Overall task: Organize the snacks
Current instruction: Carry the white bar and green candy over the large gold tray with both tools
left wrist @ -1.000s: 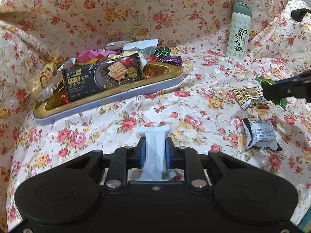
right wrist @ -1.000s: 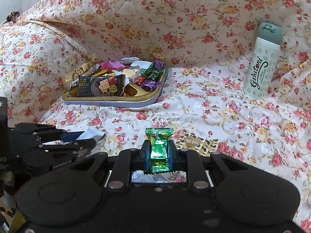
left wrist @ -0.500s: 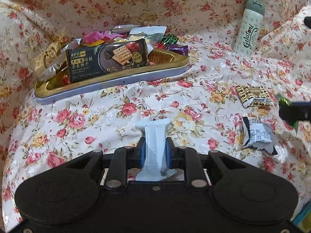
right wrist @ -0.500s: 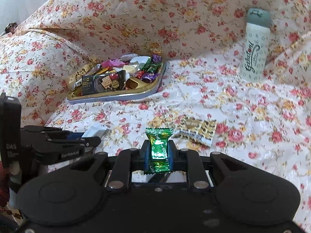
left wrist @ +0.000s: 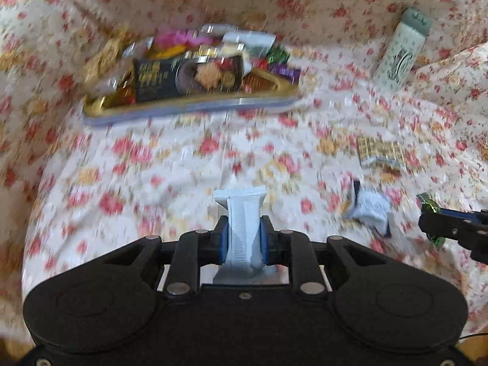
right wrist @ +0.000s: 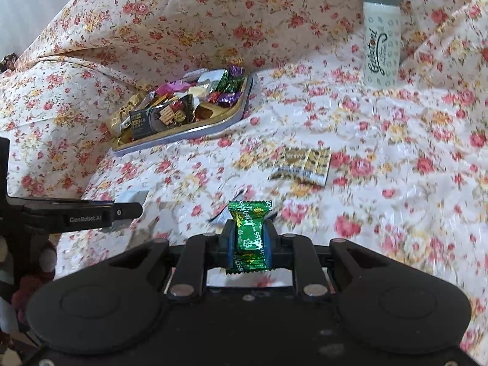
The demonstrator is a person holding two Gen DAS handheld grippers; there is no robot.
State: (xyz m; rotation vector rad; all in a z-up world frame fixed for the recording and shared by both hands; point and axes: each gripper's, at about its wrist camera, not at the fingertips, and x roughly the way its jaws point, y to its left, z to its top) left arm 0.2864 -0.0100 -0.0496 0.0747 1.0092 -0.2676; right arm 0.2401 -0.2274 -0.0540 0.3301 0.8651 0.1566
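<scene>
My left gripper (left wrist: 243,238) is shut on a pale white-blue snack packet (left wrist: 241,213) that stands upright between its pads. In the right wrist view my right gripper (right wrist: 248,241) is shut on a green foil candy (right wrist: 248,235). A gold tray (left wrist: 189,103) piled with wrapped snacks and a dark cracker pack (left wrist: 186,79) lies ahead at the back left; the same tray (right wrist: 213,119) shows in the right view. On the cloth lie a gold patterned packet (left wrist: 379,152) and a white-and-black packet (left wrist: 369,210). The right gripper (left wrist: 451,225) shows at the left view's right edge.
A floral cloth (right wrist: 396,167) covers the surface and rises behind it. A pale green and white bottle (right wrist: 381,33) stands upright at the back right, also the bottle (left wrist: 402,48) in the left view. The left gripper's body (right wrist: 76,213) reaches in from the left.
The left gripper has lifted with its packet, so the tray and cloth look farther off and blurred. The right gripper has shifted sideways with the green candy and rolled; the gold packet now lies farther right.
</scene>
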